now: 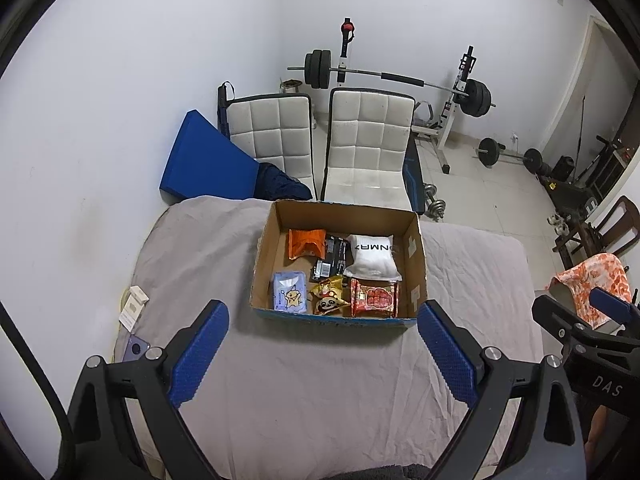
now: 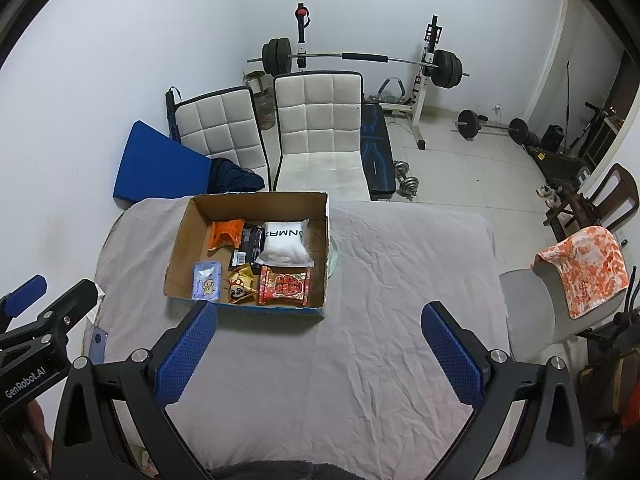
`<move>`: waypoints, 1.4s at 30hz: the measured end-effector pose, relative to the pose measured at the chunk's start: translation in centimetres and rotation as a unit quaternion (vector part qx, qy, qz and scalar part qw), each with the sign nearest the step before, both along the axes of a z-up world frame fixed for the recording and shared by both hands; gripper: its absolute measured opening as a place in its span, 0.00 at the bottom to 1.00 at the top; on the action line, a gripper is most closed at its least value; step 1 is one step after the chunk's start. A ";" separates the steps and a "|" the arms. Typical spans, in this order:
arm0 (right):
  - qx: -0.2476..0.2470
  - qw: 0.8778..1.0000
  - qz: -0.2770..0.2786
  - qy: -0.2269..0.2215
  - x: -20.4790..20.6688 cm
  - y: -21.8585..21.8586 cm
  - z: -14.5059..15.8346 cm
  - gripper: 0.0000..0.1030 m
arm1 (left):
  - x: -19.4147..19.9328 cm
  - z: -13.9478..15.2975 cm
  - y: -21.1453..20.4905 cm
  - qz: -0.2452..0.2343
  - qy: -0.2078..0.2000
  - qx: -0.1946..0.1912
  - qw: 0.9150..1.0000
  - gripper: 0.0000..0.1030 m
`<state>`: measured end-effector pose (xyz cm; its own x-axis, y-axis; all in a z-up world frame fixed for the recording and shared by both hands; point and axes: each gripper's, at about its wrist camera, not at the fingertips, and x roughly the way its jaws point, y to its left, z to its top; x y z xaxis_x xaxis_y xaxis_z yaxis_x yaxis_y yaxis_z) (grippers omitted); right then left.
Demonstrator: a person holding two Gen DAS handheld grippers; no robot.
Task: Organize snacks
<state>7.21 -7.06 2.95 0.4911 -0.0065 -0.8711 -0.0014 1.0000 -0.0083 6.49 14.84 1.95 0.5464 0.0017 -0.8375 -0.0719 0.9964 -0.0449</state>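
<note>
left wrist: high, angled down, near | right wrist: same, further right | shared: cardboard box [image 1: 416, 248]

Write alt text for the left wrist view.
Open tongs hover over a cloth-covered table, facing a cardboard box holding six snack packets. Two white chairs and a barbell rack stand behind.

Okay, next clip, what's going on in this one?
A person holds a claw in each hand over a table covered with a grey cloth. The left claw and right claw are both open and empty, hovering short of a cardboard box. Six snack packs lie inside it: an orange packet, a black packet, a white pouch, a blue pack, a yellow packet and a red packet. No snacks are visible on the cloth outside the box.
</note>
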 end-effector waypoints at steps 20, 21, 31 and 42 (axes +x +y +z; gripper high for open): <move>-0.001 1.000 -0.001 -0.008 -0.4 0.2 0.6 1.00 | -0.1 1.0 0.2 0.000 -0.012 0.004 1.000 0.94; -0.001 1.000 -0.001 -0.007 -0.4 0.2 0.6 1.00 | -0.1 1.0 0.2 0.000 -0.012 0.005 1.000 0.94; -0.001 1.000 -0.001 -0.003 0.0 0.4 0.5 1.00 | 0.1 0.7 0.3 0.000 -0.007 0.004 1.000 0.94; -0.002 1.000 -0.005 0.000 0.4 0.3 0.0 1.00 | 0.3 0.6 0.5 -0.001 -0.005 0.004 1.000 0.94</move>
<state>7.56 -6.77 2.91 0.4910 -0.0145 -0.8711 0.0085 0.9999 -0.0119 6.83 15.32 2.51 0.5541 0.0078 -0.8324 -0.0703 0.9968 -0.0374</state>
